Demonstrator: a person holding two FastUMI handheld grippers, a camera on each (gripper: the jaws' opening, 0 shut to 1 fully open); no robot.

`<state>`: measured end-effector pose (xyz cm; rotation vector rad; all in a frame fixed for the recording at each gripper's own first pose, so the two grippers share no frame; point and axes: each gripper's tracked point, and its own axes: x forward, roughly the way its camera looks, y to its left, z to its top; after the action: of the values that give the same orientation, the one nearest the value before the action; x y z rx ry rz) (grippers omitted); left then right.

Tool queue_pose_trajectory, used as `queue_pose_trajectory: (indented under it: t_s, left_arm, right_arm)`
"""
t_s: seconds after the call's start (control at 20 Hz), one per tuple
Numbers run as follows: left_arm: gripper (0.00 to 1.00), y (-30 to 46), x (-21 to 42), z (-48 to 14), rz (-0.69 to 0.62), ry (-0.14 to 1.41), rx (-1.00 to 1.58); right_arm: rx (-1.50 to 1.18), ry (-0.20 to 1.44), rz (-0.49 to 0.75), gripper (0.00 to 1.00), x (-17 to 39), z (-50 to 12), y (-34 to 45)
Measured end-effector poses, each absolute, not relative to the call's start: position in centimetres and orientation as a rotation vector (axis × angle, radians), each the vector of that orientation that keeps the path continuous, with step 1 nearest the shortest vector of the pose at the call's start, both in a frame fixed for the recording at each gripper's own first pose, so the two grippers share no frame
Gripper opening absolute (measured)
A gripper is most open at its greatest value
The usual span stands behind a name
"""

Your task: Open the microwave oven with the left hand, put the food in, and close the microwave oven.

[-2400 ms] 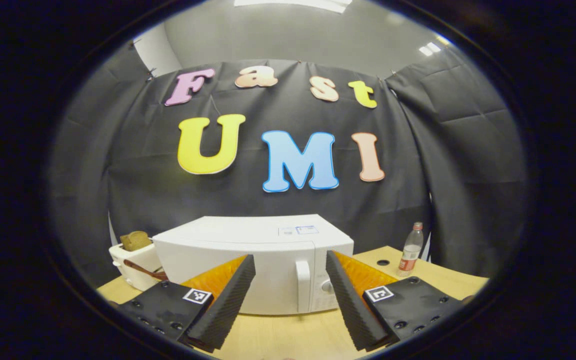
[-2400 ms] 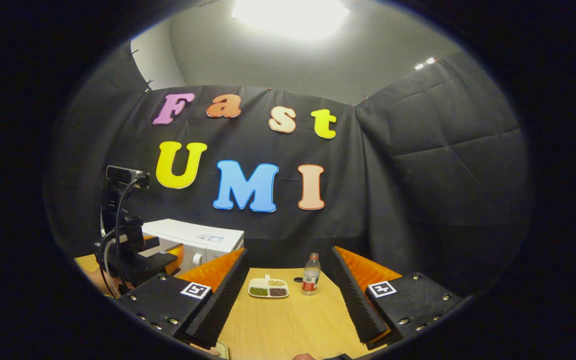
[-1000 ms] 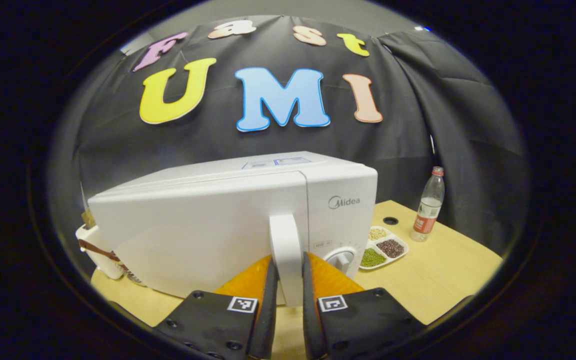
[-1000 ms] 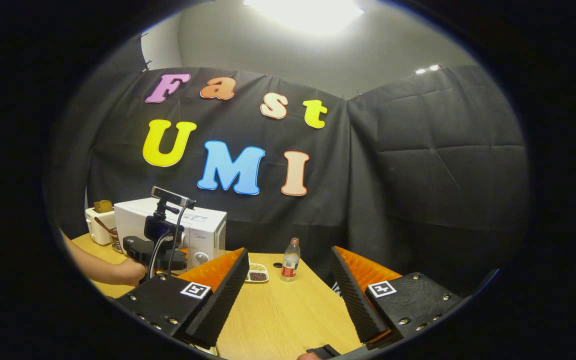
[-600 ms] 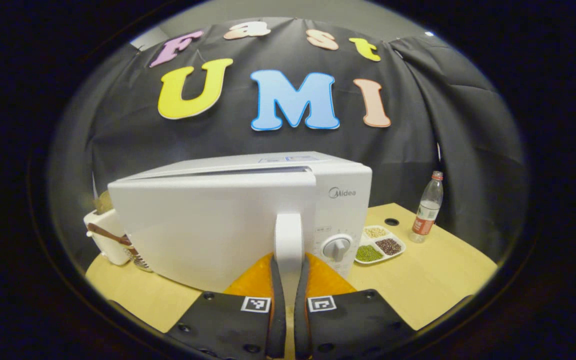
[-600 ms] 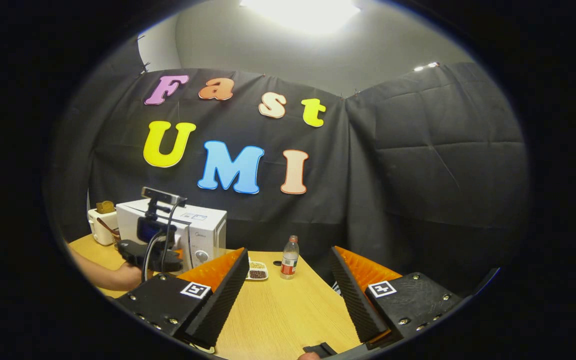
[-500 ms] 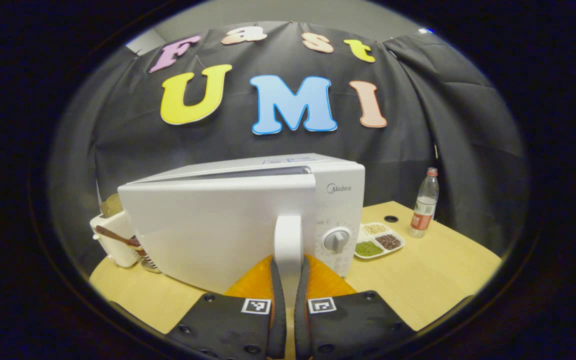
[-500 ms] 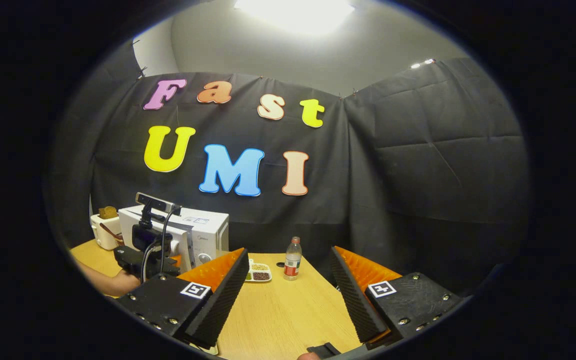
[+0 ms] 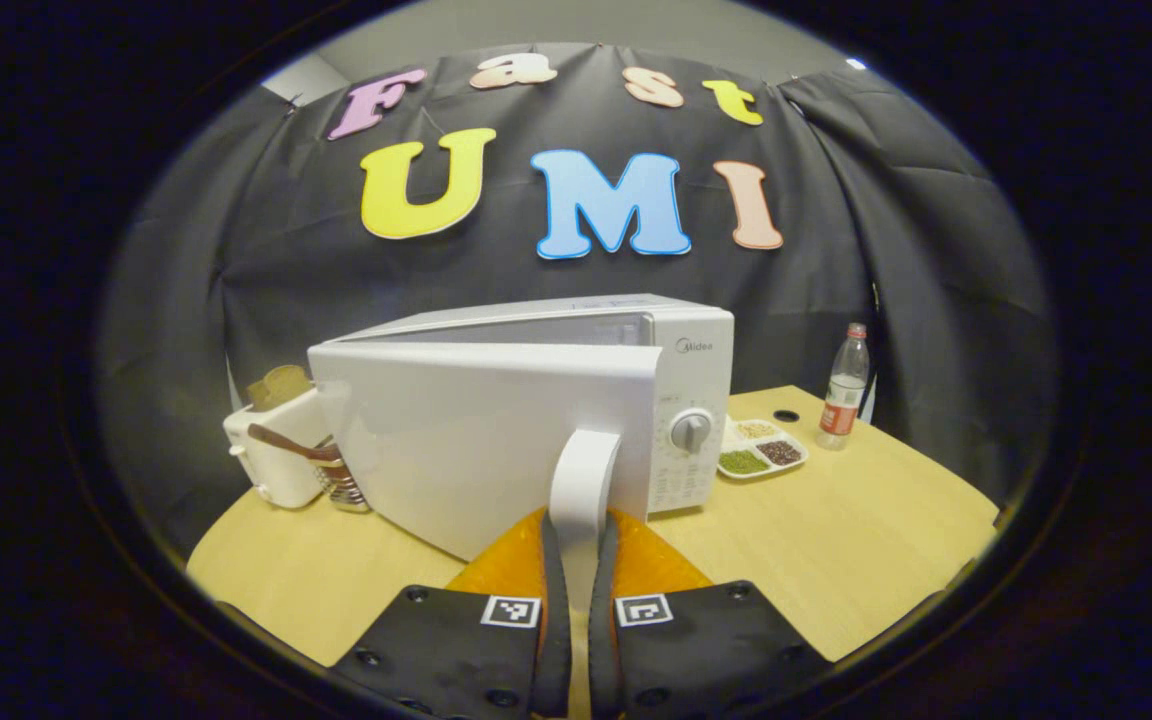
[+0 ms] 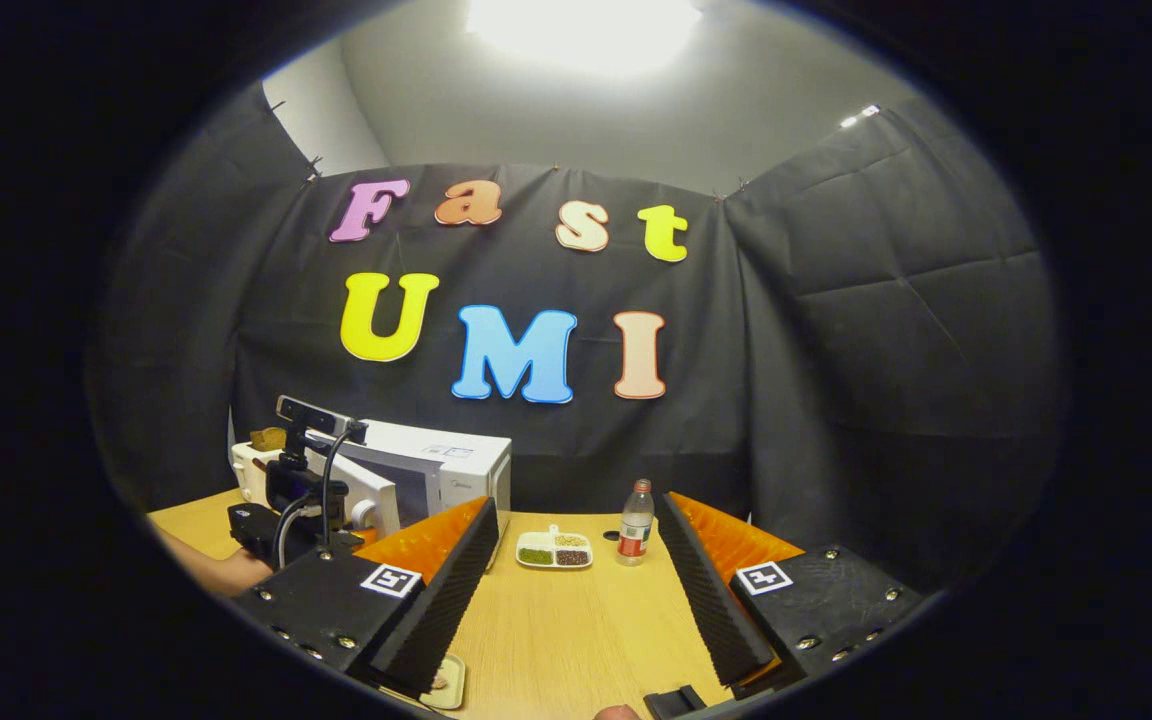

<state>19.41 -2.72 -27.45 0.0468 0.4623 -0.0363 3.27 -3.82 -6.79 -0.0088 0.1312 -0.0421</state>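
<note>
Left gripper (image 9: 576, 560) was clamped on the microwave door handle (image 9: 582, 480), both fingers pressed against its sides down near the lower end. The door (image 9: 481, 450) stood partly swung out from the white microwave (image 9: 681, 340), hinged on its far-left edge, with a dark gap showing along the top between door and body. Control dial (image 9: 690, 430) sat on the panel just right of the door edge.

Food tray (image 9: 761, 450), white with three compartments of green, pale and dark grains, rested on the wooden table (image 9: 836, 540) just right of the microwave, not inside it. Plastic bottle (image 9: 844, 385) with a red label stood upright a bit past the tray, near the back cloth. A white toaster (image 9: 271, 460) with a bread slice sticking up sat left of the microwave, with a metal utensil holder just beside it.

Right gripper (image 10: 576, 590) hung over the table with jaws wide apart, nothing between them. From its side I could see the tray (image 10: 554, 549) and the bottle (image 10: 635, 524) further ahead, the microwave (image 10: 446, 465) off to the left with the door out, and the left gripper (image 10: 286, 500) at the door with a hand (image 10: 226, 572) behind it. A small pale dish (image 10: 446, 685) lay at the near table edge by the right gripper's left finger; contents too small to tell.
</note>
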Motion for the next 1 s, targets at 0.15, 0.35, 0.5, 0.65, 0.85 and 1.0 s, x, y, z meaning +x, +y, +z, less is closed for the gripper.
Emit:
queue_pose_trajectory:
  t_s: [0.15,0.35,0.5,0.65,0.85,1.0]
  left_arm:
    - [0.13,-1.1,17.2,-27.2,0.013,0.47,0.044]
    - [0.14,1.7,14.3,-26.7,0.093,0.476,0.07]
    - [0.14,4.1,12.2,-26.4,0.14,0.482,0.09]
    - [0.13,6.8,10.2,-26.1,0.201,0.485,0.09]
    - [0.13,9.7,8.3,-26.0,0.233,0.485,0.08]
    - [0.13,11.9,7.3,-25.9,0.229,0.492,0.07]
  right_arm:
    - [0.008,0.127,0.011,0.99,2.5,-6.7,-3.1]
    - [0.029,0.124,0.076,0.98,1.3,-6.8,-2.9]
    - [0.066,0.129,0.141,0.99,0.6,-7.1,-1.7]
    - [0.067,0.146,0.184,0.98,0.8,-7.6,-0.6]
    - [0.079,0.141,0.215,0.98,1.4,-7.1,1.8]
    - [0.1,0.146,0.225,0.98,1.7,-6.8,4.2]
